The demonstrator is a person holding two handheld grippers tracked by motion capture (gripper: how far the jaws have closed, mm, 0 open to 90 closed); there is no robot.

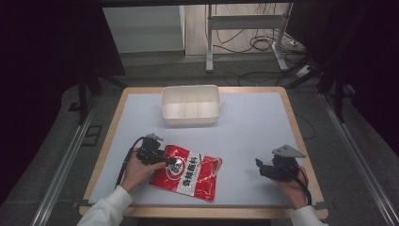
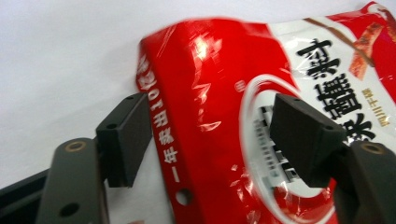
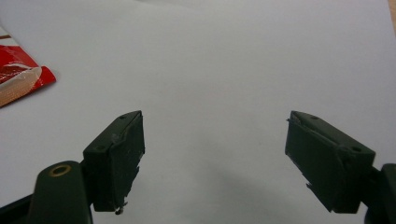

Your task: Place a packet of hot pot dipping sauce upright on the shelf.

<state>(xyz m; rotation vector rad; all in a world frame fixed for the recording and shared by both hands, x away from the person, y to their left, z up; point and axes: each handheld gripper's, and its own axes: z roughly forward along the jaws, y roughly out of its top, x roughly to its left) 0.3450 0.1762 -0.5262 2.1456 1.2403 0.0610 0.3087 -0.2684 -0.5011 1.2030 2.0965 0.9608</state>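
Printed text on the red foil snack bag in front of me

The shiny red foil snack bag (image 2: 219, 93) carries the only writing I can see: large black Chinese characters on its white panel, which in my left gripper view read roughly 香辣脆料, though glare and blur leave me unsure of them. Beside them runs a smaller line of black characters too fine to make out. Along the bag's sealed red edge stands a strip of white print with the digits "10" and the characters 年 and 一 among others I cannot read. From the high view the bag (image 1: 187, 172) also shows a round white emblem, its lettering too small to read.
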